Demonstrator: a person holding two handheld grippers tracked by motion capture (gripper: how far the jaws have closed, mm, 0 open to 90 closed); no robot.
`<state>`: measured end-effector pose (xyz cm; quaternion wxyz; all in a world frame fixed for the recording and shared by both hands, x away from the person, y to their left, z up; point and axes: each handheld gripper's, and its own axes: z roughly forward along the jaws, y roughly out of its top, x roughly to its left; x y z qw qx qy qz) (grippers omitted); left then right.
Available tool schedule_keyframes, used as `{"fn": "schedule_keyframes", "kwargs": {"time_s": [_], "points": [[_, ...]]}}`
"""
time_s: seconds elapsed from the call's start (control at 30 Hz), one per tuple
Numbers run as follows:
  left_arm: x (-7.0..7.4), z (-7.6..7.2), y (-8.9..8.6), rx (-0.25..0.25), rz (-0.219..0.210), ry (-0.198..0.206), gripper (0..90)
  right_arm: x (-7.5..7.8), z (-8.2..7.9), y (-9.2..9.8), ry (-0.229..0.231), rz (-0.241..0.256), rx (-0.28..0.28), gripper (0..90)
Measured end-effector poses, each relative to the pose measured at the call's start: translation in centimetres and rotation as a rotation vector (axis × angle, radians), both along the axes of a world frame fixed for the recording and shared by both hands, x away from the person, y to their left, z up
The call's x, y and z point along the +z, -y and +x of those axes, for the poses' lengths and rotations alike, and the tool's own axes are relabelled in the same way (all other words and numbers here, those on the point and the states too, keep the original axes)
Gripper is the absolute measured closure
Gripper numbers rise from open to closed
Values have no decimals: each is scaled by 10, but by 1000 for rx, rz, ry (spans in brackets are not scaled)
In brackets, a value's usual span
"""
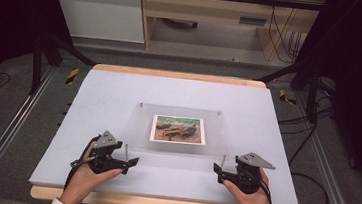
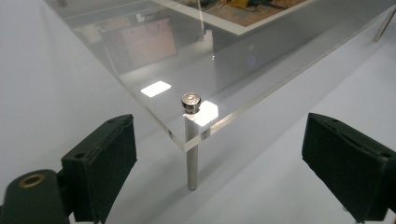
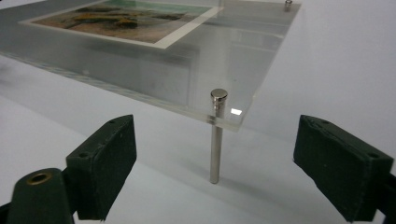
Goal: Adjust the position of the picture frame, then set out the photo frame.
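A clear acrylic plate (image 1: 183,113) stands raised on thin metal posts at the table's middle. A printed seaside picture (image 1: 178,129) lies flat in it. My left gripper (image 1: 129,161) is open at the plate's near left corner, and in the left gripper view that corner's post (image 2: 191,156) with its round cap stands between the spread jaws, untouched. My right gripper (image 1: 218,171) is open at the near right corner. Its post (image 3: 215,144) rises between the jaws in the right gripper view, with a gap on each side. The picture (image 3: 121,21) sits farther along the plate.
A pale grey mat (image 1: 115,90) covers the wooden table (image 1: 171,74). Metal rails (image 1: 10,131) run along both sides on the floor. Cables (image 1: 307,179) lie at the right. A wooden cabinet (image 1: 217,15) stands beyond the far edge.
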<state>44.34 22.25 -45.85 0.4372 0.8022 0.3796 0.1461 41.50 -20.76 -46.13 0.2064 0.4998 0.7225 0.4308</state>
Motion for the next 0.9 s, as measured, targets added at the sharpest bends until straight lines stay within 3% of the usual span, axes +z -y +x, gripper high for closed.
{"fn": "schedule_keyframes", "kwargs": {"time_s": [0.17, 0.27, 0.4, 0.67, 0.9], "points": [[5, -1, -6, -9, -37, 26, 58, 3, -1, 3, 12, 16, 13, 86], [10, -1, -12, 30, -77, 54, 60, 6, -2, 3, 38, 17, 20, 77], [12, 0, -16, 52, -90, 68, 59, 11, -2, 3, 73, 19, 9, 78], [15, 2, -19, 89, -146, 81, 89, 13, -2, 2, 78, 26, -8, 153], [16, 6, -17, 109, -135, 79, 157, 18, 8, -4, 71, 42, 22, 267]]}}
